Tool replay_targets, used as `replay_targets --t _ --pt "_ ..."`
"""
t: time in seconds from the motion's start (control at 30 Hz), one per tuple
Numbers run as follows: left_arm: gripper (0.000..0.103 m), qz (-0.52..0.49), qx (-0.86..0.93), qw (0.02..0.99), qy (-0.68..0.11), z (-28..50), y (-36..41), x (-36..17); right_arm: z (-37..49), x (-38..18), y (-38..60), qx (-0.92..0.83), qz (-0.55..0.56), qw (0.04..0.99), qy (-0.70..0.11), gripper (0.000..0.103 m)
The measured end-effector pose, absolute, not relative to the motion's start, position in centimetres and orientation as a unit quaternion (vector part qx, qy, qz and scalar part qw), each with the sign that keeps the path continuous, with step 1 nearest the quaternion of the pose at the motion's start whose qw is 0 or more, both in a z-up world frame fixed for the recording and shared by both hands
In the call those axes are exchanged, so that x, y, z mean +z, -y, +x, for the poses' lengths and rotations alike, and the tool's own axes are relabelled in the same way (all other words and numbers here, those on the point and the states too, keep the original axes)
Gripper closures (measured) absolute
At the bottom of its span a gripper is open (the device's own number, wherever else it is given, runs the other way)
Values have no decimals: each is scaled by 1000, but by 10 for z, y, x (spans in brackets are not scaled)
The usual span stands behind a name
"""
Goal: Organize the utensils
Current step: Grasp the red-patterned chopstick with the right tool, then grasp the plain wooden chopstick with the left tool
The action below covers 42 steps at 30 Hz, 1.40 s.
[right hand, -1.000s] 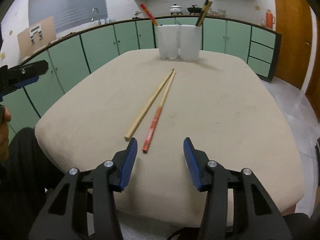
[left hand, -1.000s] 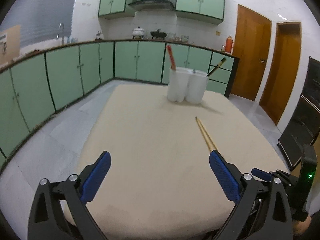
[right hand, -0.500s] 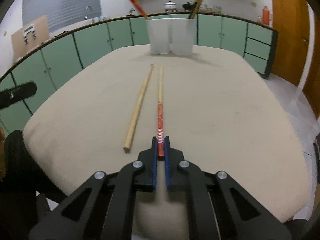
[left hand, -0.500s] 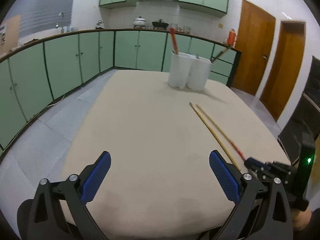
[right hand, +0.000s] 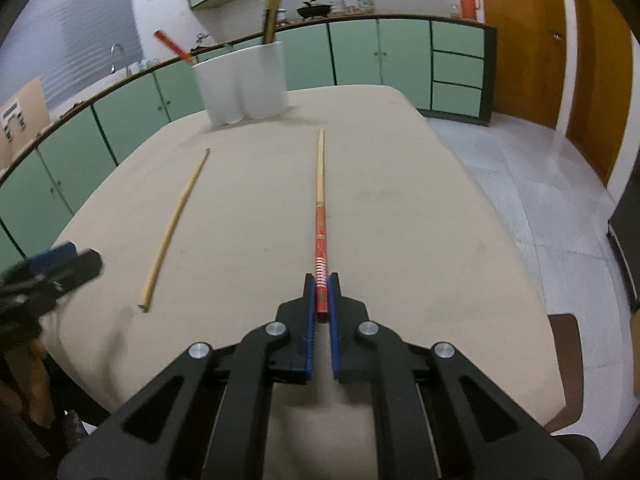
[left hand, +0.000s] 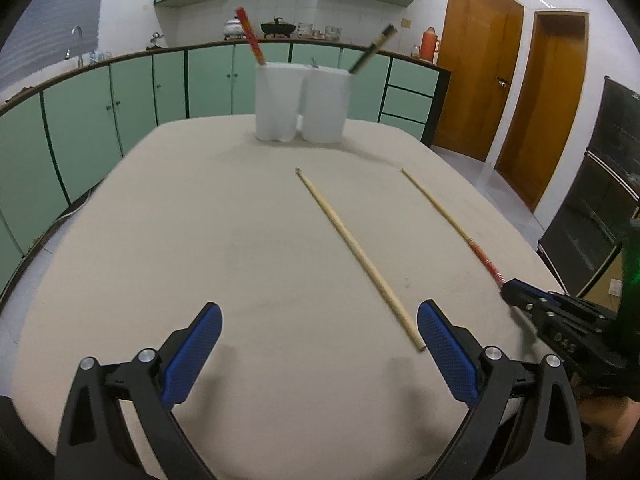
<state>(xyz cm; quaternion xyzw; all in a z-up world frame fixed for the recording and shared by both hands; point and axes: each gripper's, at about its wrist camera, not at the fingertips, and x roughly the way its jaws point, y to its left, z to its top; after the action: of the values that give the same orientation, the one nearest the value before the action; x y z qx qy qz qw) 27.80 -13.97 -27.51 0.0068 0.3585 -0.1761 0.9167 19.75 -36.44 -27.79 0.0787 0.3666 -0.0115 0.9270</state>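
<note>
Left wrist view: left gripper wide open, nothing between the blue pads, low over the near edge of the beige worktop. Plain wooden chopstick lies flat on the worktop, its near end just beside the right pad. Red-handled chopstick is further right, its red end inside the right gripper. Two white holders stand touching at the far end — one chopstick leaning out of each.

Right wrist view: right gripper clamped on the red-handled chopstick at its red end — stick points straight ahead. Plain wooden chopstick lies to the left, well apart. White holders at the far edge.
</note>
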Motion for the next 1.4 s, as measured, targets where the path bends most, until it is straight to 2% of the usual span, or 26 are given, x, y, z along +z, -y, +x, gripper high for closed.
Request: replay_targets --t 0.2,0.27,0.37,0.43,0.5,0.63,0.83,1.0,1.07,1.13,1.2,1.3,1.37,1.4 --pt "9 24 -180 914 -362 279 169 -290 193 -279 367 -6 81 928 -363 98" --pt "14 34 -175 915 -363 280 174 -294 192 -279 365 -6 80 928 -363 98" --pt "28 46 -160 921 -351 278 174 -296 191 -279 364 -4 79 929 -362 98" --pt "52 42 -156 924 -347 280 168 -294 191 -278 362 -2 76 929 -361 98" --pt "68 36 -154 924 -347 282 163 -294 193 -278 357 2 71 930 -361 98" --pt "91 16 -147 926 -347 287 150 -294 194 -277 347 15 58 930 -362 98" --pt "95 -3 -123 933 -338 281 127 -288 201 -274 324 41 46 929 -366 98" --pt "94 7 -110 925 -364 271 103 -290 204 -275 308 62 36 927 -367 96" --pt "85 14 -118 922 -368 267 98 -291 205 -275 305 64 33 928 -366 94" --pt "67 30 -128 922 -363 264 96 -287 203 -275 305 64 32 928 -366 94" --pt "63 41 -135 922 -361 263 94 -286 199 -273 307 63 33 928 -367 92" --pt "64 58 -153 915 -368 265 90 -291 197 -275 309 62 33 928 -367 90" --pt "76 71 -163 915 -361 263 90 -292 199 -276 308 60 32 928 -367 90" --pt "86 71 -169 914 -362 263 90 -291 201 -275 307 59 32 928 -367 90"
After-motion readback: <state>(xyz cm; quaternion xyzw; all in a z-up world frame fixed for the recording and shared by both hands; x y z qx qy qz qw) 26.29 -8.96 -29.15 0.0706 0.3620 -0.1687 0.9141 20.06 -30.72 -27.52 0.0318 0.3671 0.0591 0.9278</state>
